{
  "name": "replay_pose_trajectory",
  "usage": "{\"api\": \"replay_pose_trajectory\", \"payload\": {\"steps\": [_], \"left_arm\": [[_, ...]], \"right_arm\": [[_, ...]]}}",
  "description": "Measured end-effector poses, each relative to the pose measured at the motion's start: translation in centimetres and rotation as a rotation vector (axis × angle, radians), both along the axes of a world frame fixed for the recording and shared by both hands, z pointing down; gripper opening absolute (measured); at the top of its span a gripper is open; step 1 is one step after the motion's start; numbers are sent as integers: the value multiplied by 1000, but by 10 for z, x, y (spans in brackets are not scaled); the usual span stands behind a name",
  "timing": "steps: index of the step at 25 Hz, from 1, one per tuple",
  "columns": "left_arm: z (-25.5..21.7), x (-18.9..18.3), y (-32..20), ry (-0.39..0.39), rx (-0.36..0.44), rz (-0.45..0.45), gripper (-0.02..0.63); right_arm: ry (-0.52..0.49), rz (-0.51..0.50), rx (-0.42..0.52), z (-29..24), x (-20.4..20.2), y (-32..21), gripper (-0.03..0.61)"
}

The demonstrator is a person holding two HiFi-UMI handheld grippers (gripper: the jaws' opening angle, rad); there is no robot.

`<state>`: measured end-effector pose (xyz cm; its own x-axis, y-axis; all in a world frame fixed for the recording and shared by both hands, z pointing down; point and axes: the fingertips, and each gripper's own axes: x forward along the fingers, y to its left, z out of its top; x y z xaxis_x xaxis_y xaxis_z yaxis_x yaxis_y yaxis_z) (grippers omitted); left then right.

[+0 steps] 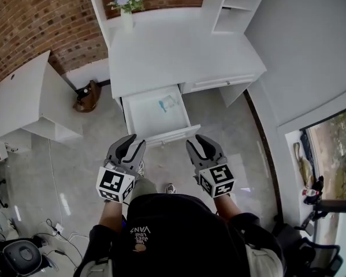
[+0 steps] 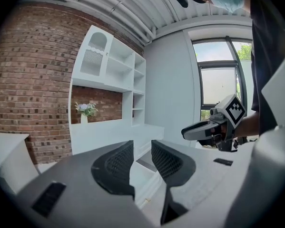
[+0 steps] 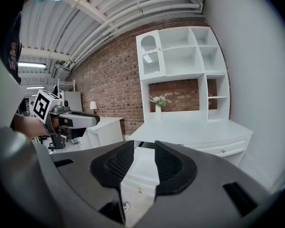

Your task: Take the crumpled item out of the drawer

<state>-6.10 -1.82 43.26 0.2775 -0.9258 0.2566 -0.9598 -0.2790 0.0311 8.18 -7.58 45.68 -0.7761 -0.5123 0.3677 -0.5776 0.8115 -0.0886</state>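
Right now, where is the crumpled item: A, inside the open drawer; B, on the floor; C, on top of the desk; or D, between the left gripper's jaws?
A: the head view shows the crumpled item lying inside the open drawer, while the left gripper and the right gripper are short of it, jaws apart and empty.

The head camera looks steeply down from above the person onto the white counter (image 1: 178, 51) and its drawer (image 1: 155, 111), while cameras riding behind the left tongs (image 2: 142, 146) and right tongs (image 3: 144, 145) face nearly level, from well back, toward that same counter and its shelf unit (image 3: 180, 70).
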Motion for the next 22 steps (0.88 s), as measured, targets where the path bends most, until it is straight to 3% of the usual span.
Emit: {"api": "replay_pose_trajectory", "payload": {"steps": [10,22], "left_arm": [[9,-68,-71,-16,-26,143,98],[31,-144,-132,-32,-77,344,98]], "right_arm": [[7,137,-66,22,-75,-63,118],[6,405,-193,82,-148,-135,118]]}}
